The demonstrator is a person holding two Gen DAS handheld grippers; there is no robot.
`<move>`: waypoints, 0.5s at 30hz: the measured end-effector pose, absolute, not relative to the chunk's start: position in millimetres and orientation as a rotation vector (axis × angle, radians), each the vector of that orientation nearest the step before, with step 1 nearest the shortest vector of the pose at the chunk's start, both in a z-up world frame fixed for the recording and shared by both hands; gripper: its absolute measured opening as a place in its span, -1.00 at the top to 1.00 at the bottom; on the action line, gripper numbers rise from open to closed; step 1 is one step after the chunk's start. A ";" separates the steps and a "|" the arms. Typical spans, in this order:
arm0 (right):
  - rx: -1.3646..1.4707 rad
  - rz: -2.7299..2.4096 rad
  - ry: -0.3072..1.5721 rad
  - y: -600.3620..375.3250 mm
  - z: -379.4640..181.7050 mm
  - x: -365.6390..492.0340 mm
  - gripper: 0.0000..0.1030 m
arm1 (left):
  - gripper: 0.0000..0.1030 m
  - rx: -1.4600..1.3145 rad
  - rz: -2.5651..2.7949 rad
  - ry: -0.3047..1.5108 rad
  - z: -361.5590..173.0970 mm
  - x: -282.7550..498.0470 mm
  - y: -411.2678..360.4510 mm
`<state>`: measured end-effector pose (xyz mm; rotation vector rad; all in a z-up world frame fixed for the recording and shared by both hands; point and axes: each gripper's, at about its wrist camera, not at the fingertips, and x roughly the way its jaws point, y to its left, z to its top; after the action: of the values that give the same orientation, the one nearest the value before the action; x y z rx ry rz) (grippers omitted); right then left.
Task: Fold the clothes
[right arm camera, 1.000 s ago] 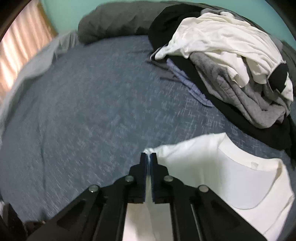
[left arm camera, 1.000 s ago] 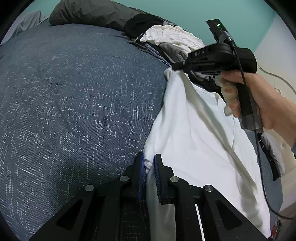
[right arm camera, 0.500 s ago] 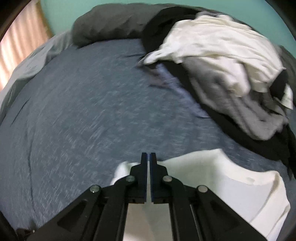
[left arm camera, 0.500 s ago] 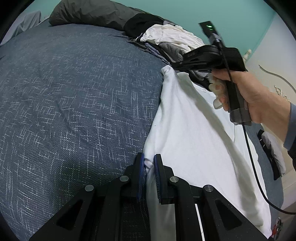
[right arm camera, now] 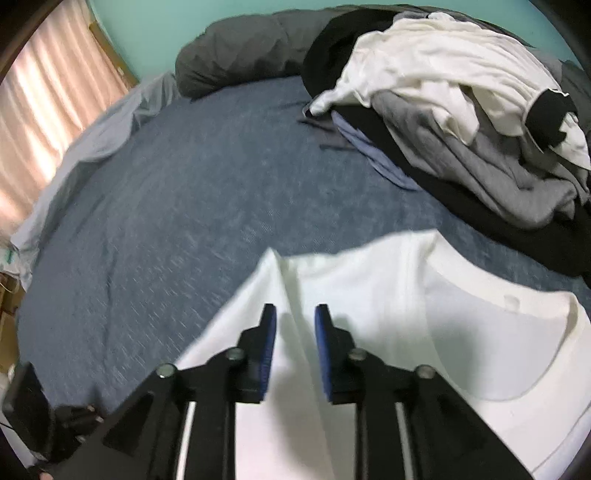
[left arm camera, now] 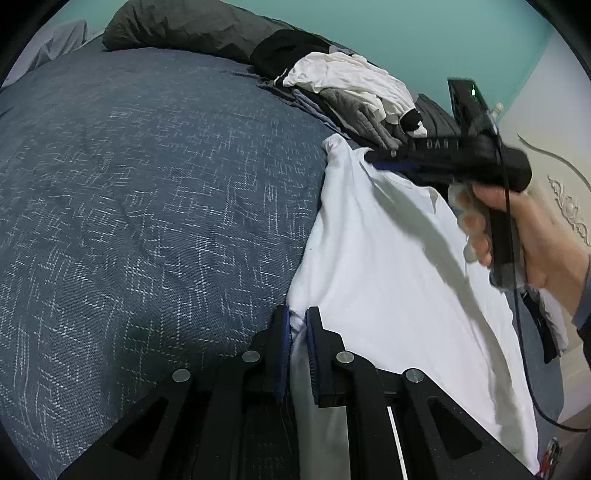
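A white T-shirt (left arm camera: pixel 399 266) lies stretched along the right side of the blue bed cover (left arm camera: pixel 147 192). My left gripper (left arm camera: pixel 297 321) is shut on the shirt's near edge, with cloth bunched between its blue pads. My right gripper (right arm camera: pixel 294 321) stands open above the shirt's shoulder (right arm camera: pixel 332 273), with a fold of cloth lying below the gap and the neck opening (right arm camera: pixel 498 343) to its right. In the left wrist view a hand (left arm camera: pixel 532 229) holds the right gripper (left arm camera: pixel 373 160) over the shirt's far corner.
A pile of white, grey and black clothes (right arm camera: pixel 461 110) sits at the far right of the bed. A dark grey pillow (left arm camera: pixel 192 29) lies at the head against the teal wall. A pink curtain (right arm camera: pixel 44 110) hangs at the left.
My right gripper has opened and let go of the shirt's shoulder corner, which now lies on the bed. The left gripper has kept its hold and has not moved.
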<state>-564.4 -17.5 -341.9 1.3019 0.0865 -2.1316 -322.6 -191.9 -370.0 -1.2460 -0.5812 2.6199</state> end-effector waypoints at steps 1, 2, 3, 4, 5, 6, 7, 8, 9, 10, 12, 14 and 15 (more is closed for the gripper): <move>1.300 -2.126 0.085 -17.1 -343.1 -563.0 0.59 | 0.83 -1.243 2.620 -0.587 -369.6 -321.7 -192.1; 1.293 -2.118 0.085 -17.9 -344.2 -561.7 0.59 | 0.84 -1.243 2.620 -0.588 -369.7 -321.9 -191.9; 1.286 -2.110 0.085 -18.6 -345.3 -560.5 0.59 | 0.84 -1.243 2.620 -0.589 -370.0 -322.3 -191.8; 1.279 -2.096 0.085 -20.2 -347.0 -559.6 0.62 | 0.84 -1.243 2.620 -0.589 -370.3 -322.7 -191.6; 1.278 -2.090 0.092 -23.4 -349.4 -559.4 0.70 | 0.84 -1.244 2.619 -0.590 -370.5 -323.1 -191.5; 1.280 -2.089 0.104 -27.2 -351.9 -559.5 0.88 | 0.84 -1.244 2.619 -0.590 -370.8 -323.6 -191.3; 1.283 -2.089 0.116 -31.1 -354.5 -559.6 0.95 | 0.84 -1.244 2.619 -0.591 -371.1 -324.0 -191.2; 1.279 -2.108 0.130 -33.6 -355.5 -560.3 0.97 | 0.84 -1.244 2.619 -0.592 -371.3 -324.4 -191.0; 1.274 -2.141 0.136 -35.1 -355.4 -562.0 0.98 | 0.84 -1.244 2.619 -0.592 -371.6 -324.8 -190.9; 1.269 -2.165 0.121 -35.7 -354.5 -563.9 0.98 | 0.84 -1.244 2.619 -0.593 -371.9 -325.3 -190.7; 1.254 -2.199 0.090 -36.5 -351.1 -566.6 0.98 | 0.84 -1.245 2.618 -0.594 -372.4 -326.1 -190.4; 1.209 -2.245 0.109 -38.5 -341.8 -565.9 0.98 | 0.85 -1.245 2.618 -0.595 -372.9 -327.0 -190.1; 1.167 -2.262 0.096 -37.5 -334.1 -563.7 0.97 | 0.84 -1.245 2.618 -0.595 -373.2 -327.4 -189.9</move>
<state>-563.7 -37.5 -334.1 1.1669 0.0960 -2.2617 -327.4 -189.9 -373.2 -1.2451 -0.5952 2.6180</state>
